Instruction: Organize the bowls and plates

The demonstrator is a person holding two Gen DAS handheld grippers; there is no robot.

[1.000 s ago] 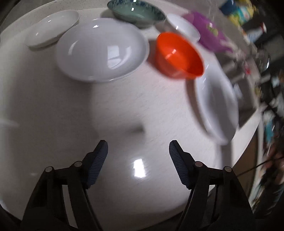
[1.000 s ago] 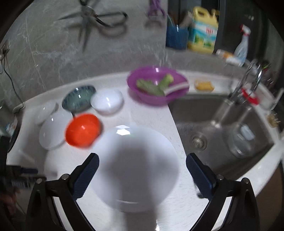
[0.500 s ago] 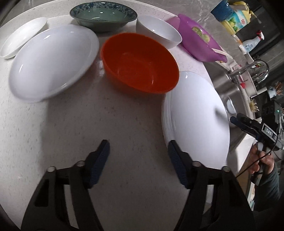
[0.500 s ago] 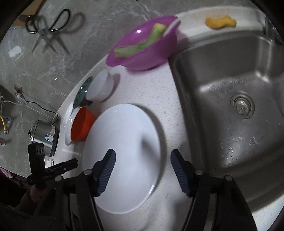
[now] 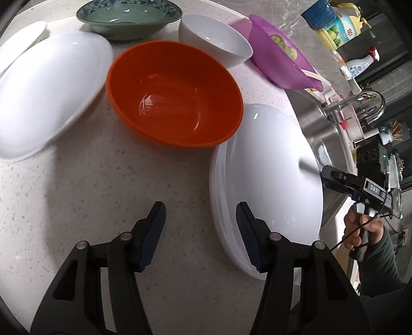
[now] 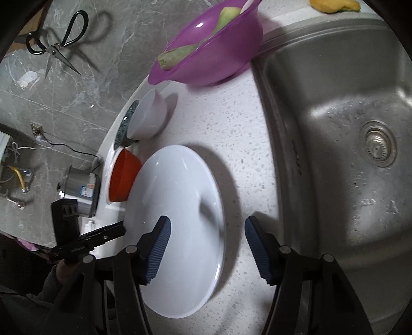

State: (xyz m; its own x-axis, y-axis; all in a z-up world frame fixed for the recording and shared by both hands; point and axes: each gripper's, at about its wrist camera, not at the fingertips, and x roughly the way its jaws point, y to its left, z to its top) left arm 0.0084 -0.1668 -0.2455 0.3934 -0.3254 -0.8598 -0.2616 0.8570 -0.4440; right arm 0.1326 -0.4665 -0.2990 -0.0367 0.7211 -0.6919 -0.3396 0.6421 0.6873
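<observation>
Sitting on the bench: big round white glossy plate, flat on the speckled white bench, right next to the steel sink
Neighbour bowl: orange plastic bowl, its rim touching or overlapping the plate's far edge, can't tell which
Other dishes: second large white oval plate on the orange bowl's other side, small white ceramic bowl and green-blue patterned bowl behind it, tiny white saucer at the far edge
Right tongs: jaws closing, straddling the plate's near rim, one pad over the plate and one over bare bench, not pinching it from what I can see
Left tongs: about halfway open, nothing held, one pad over bare bench, the other over the plate's edge
Further out: purple plastic bowl with green veg pieces in it, black-handled scissors hanging on the grey marble wall
</observation>
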